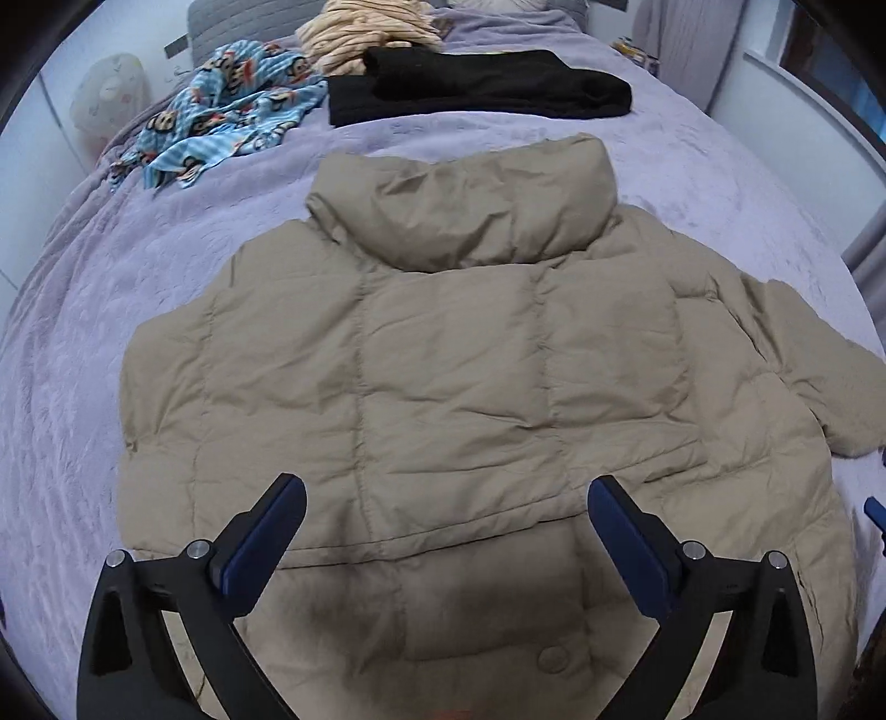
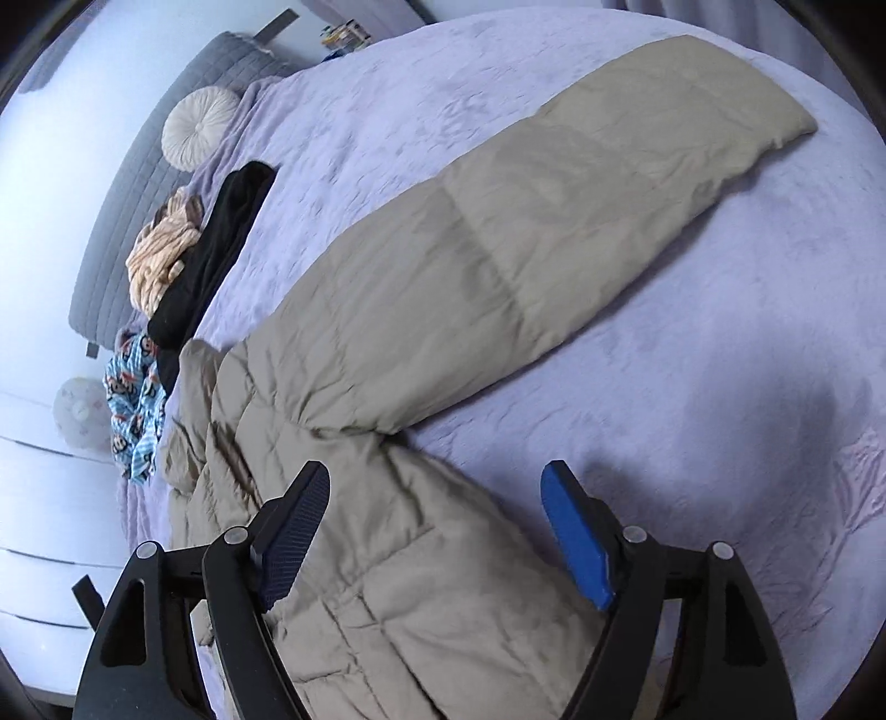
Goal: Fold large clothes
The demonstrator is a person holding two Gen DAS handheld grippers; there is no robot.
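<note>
A beige quilted puffer jacket (image 1: 443, 376) lies flat, back up, on the lavender bedspread (image 1: 111, 332), collar (image 1: 470, 205) toward the far end. My left gripper (image 1: 446, 509) is open and empty, hovering over the jacket's lower hem. In the right wrist view the jacket's sleeve (image 2: 581, 210) stretches out across the bedspread (image 2: 720, 415). My right gripper (image 2: 437, 509) is open and empty above the jacket's side (image 2: 432, 581), near where the sleeve joins the body.
A folded black garment (image 1: 476, 86), a cream striped cloth (image 1: 365, 33) and a blue patterned cloth (image 1: 221, 116) lie at the bed's far end. A round white cushion (image 2: 199, 124) leans on the grey headboard (image 2: 138, 183).
</note>
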